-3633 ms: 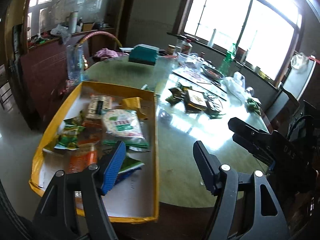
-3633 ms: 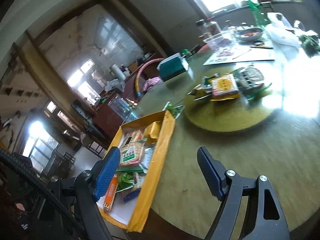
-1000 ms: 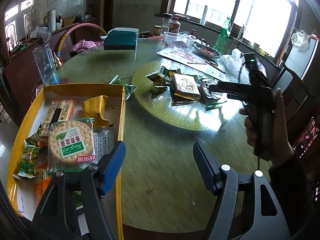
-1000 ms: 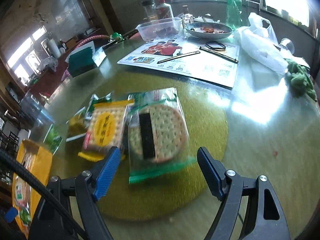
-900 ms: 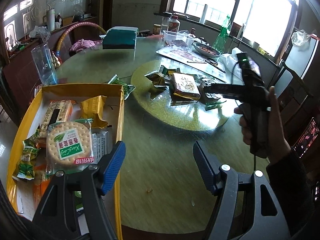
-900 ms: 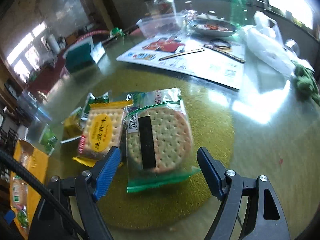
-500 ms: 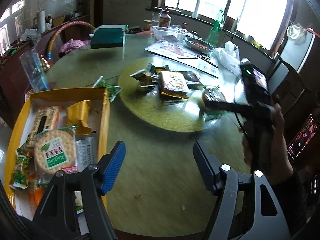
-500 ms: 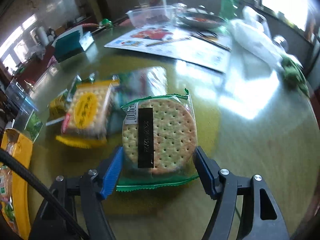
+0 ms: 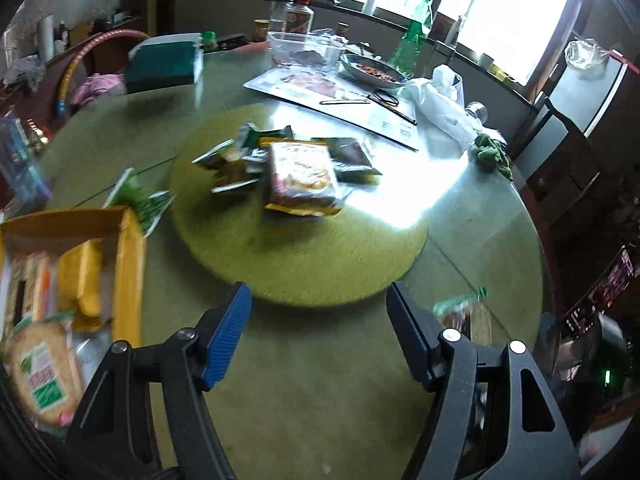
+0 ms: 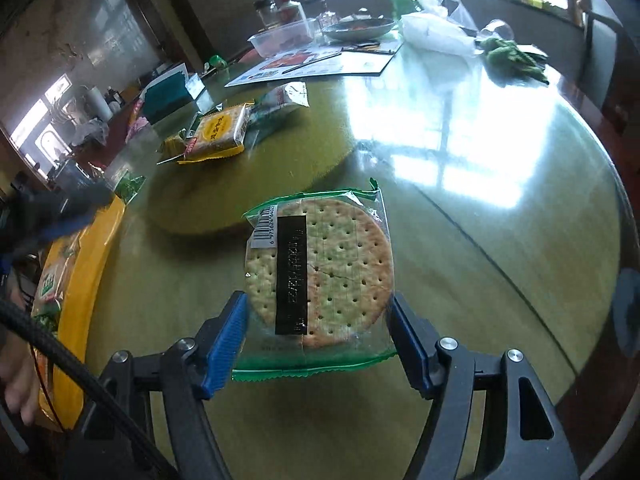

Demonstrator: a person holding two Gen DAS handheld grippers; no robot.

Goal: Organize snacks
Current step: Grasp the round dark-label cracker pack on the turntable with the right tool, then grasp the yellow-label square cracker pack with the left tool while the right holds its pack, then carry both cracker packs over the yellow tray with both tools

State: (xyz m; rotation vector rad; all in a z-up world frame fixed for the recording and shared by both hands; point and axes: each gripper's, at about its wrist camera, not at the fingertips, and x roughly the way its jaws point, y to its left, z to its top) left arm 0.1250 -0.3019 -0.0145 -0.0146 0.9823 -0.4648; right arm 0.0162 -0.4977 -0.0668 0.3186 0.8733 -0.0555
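Observation:
My right gripper (image 10: 318,340) is shut on a round cracker pack (image 10: 320,264) in clear wrap with green ends, and holds it above the glass table near its front edge. That pack (image 9: 464,316) also peeks out behind the right finger in the left wrist view. Several snack packs (image 9: 300,172) lie heaped on the green turntable (image 9: 340,272), a yellow cracker pack (image 10: 220,128) among them. The yellow box (image 9: 128,260) at the left holds sorted snacks, including another round cracker pack (image 9: 40,360). My left gripper (image 9: 320,332) hangs open and empty over the table.
A green packet (image 9: 148,204) lies beside the box's far corner. At the back are a teal box (image 9: 164,64), a clear tub (image 9: 304,48), a bowl (image 9: 372,70), a green bottle (image 9: 412,40), a poster (image 9: 332,100) and a white bag (image 9: 444,100). A chair (image 9: 560,152) stands at the right.
My right gripper closed on the round cracker pack, lifted it off the turntable and carried it toward the table's near side. My left gripper swung right, so the box slid to the view's left edge.

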